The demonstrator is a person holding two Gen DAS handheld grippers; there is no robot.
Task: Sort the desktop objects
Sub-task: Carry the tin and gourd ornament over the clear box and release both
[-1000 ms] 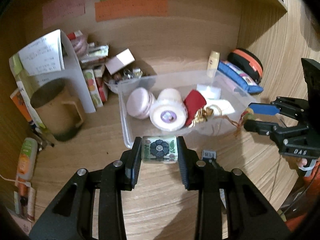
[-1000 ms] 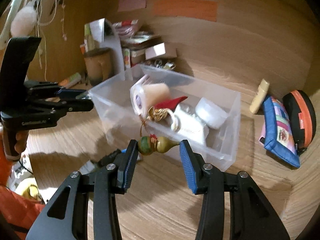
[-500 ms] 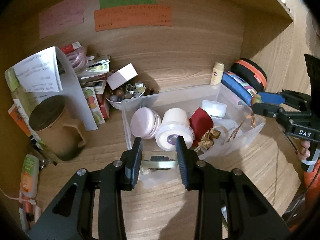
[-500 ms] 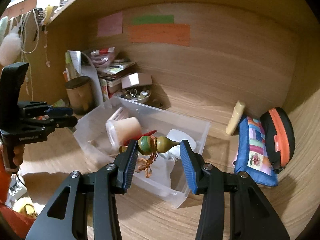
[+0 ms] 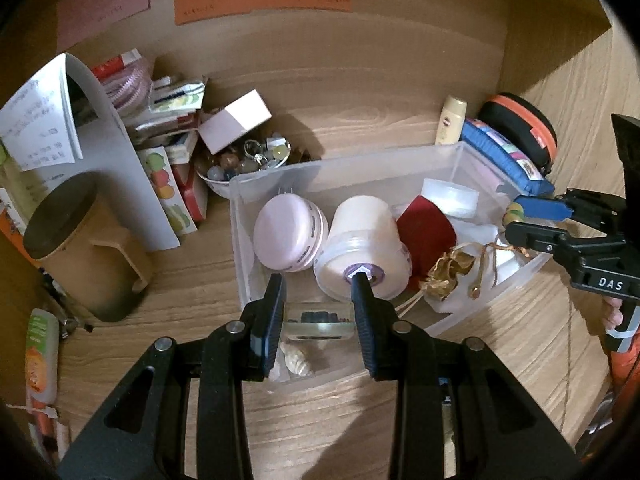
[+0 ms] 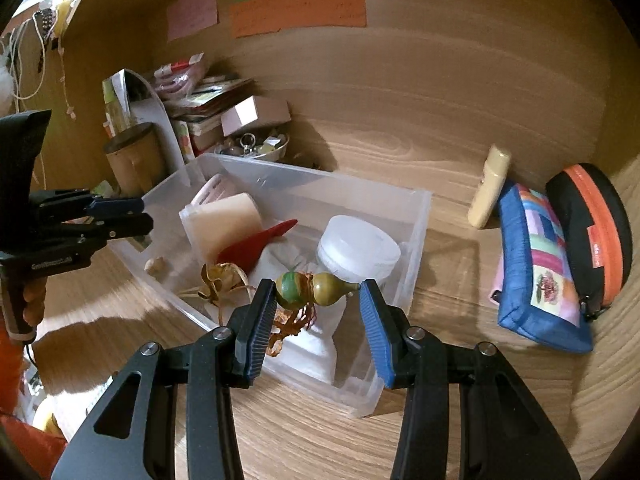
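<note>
Black fingers of the left gripper (image 5: 318, 308) clamp a small clear block (image 5: 318, 322) with a dark flower set inside, held over the near corner of the clear plastic bin (image 5: 344, 168). Under it, inside that corner, lies a seashell (image 5: 296, 362), which the right wrist view shows only as a pale lump at the bin's far side. Blue-padded fingers of the right gripper (image 6: 318, 300) pinch a gourd charm (image 6: 314, 288) end to end, green bead against the left pad and stem tip against the right, with its orange tassel hanging below, above the bin's near wall in that view. The left wrist view catches this gripper from the side at the bin's right end, the charm barely visible as a small bead.

Farther in, the bin holds a pink round case (image 5: 286, 236), a cream tub (image 5: 362, 252) on its side, a red piece (image 5: 426, 230), a gold ornament (image 5: 450, 270) and a white lidded jar (image 6: 358, 248).

Beyond the bin sit a bowl of trinkets (image 5: 248, 162), a brown mug (image 5: 84, 244), stacked boxes and curled paper at left, and a cream tube (image 6: 490, 192), blue pouch (image 6: 540, 268) and orange-trimmed case (image 6: 592, 232) at right. Coloured notes (image 6: 298, 8) are stuck on the wooden back wall.
</note>
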